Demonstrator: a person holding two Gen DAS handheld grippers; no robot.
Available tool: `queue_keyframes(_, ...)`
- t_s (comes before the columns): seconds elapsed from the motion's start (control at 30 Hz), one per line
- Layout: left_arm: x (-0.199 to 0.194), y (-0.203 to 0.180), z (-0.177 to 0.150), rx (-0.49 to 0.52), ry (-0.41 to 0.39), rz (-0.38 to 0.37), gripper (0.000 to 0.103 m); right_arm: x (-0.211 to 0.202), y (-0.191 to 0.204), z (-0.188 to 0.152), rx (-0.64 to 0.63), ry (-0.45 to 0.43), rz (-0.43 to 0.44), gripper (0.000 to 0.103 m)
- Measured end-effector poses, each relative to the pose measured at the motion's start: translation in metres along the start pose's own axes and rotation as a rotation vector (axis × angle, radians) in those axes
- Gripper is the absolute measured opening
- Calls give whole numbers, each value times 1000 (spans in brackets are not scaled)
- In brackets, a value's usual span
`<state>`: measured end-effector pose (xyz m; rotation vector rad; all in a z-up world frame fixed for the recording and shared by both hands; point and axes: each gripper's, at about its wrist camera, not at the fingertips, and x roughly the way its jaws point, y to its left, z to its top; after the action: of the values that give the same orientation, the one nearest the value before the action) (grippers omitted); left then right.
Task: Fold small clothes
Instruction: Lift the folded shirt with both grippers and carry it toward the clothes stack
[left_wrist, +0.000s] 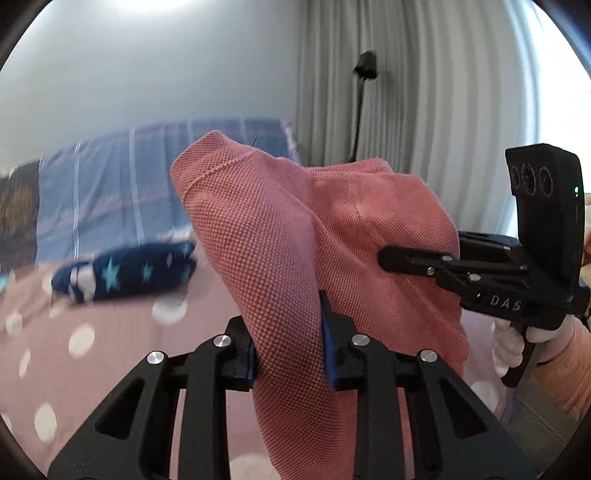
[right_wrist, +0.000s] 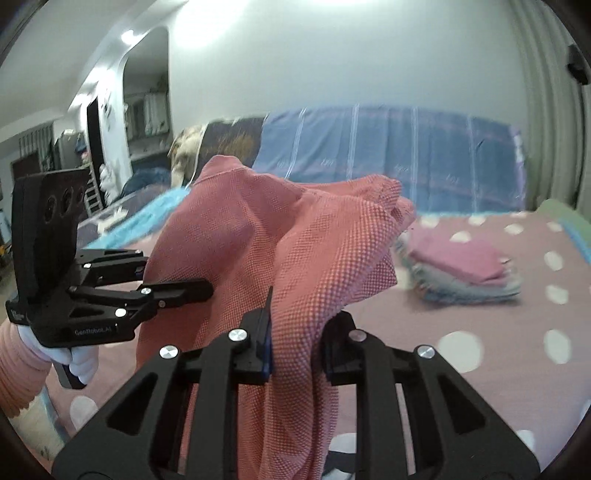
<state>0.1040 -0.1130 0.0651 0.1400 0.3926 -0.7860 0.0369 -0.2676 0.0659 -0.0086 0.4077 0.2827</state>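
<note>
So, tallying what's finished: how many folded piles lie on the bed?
2: a pink-topped stack right of the held shirt, and a starry navy bundle to its left. Others may be hidden behind it.

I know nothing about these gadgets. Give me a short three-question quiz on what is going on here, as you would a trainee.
1. True or false: both the left gripper and the right gripper are clamped on the coral-pink garment.
2. Which lies on the polka-dot bedspread in the left wrist view?
A. a navy cloth with stars
B. a yellow towel
C. a pair of shoes
3. Fill in: in the right wrist view, a ____ of folded clothes sits on the bedspread beyond the garment.

Key: 1 true; 2 A; 3 stack.
</note>
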Motion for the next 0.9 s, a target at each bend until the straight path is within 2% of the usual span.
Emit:
queue_keyframes(0.23, 16, -48, 73, 95, -89, -44, 28, -55, -44, 41, -17, -108, -145, 20)
queue_keyframes(0.4, 45, -64, 116, 123, -104, -53, 28, -67, -84, 72, -26, -152, -223, 20)
queue_keyframes(0.53, 77, -68, 146, 146, -100, -29, 28, -60, -114, 96, -19, -154, -279, 20)
queue_keyframes(0.73, 122, -57, 173, 133, -95, -4, 28, -26, -153, 125, -21, -144, -339, 20)
queue_keyframes(0.9, 171, -47, 186, 161, -67, 41, 28, 26, -186, 142, -13, -124, -369, 20)
